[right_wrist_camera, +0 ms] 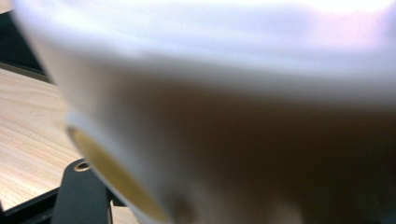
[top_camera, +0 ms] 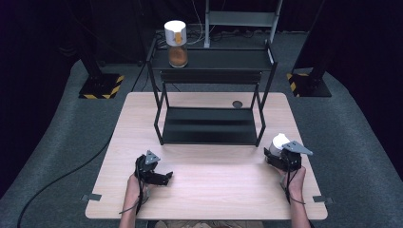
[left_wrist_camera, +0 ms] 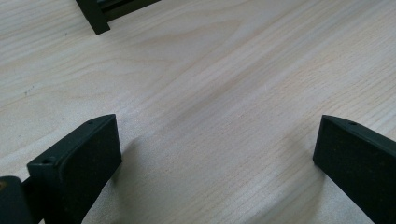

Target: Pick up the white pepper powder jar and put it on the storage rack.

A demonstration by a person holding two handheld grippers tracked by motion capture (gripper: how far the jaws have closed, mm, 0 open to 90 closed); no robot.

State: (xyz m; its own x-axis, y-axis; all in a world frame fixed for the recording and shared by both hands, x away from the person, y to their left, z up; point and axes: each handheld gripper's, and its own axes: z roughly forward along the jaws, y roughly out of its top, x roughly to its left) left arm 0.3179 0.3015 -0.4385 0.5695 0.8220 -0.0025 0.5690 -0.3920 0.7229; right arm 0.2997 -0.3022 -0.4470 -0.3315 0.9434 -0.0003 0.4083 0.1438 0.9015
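White-lidded jar (top_camera: 278,142) stands at the right edge of the wooden table (top_camera: 214,190), just in front of the right front leg of the black two-tier shelf rack (top_camera: 211,95). In the right gripper view the jar's white lid (right_wrist_camera: 210,60) spans nearly the whole width at very close range and out of focus, with a band of yellowish content (right_wrist_camera: 112,179) showing below the lid's rim. Right gripper (top_camera: 280,156) clasps this jar: its jaws are pressed against the jar's sides, one black jaw visible low at the left of its own view, and the person's right hand (top_camera: 295,179) grips the tool from behind. The grey three-cornered plate on top of the gripper lies just beside the lid in the high view.

Left gripper (top_camera: 161,176) rests low over the table's left front area, well apart from the jar. Its jaws are spread wide, with bare wood grain between them. A corner of the rack's foot (left_wrist_camera: 95,21) appears at the upper left of the left gripper view.

A second jar (top_camera: 176,43), with a white lid and orange-brown content, stands upright on the left end of the rack's top shelf. The rack's lower shelf (top_camera: 209,126) is dark and flat.
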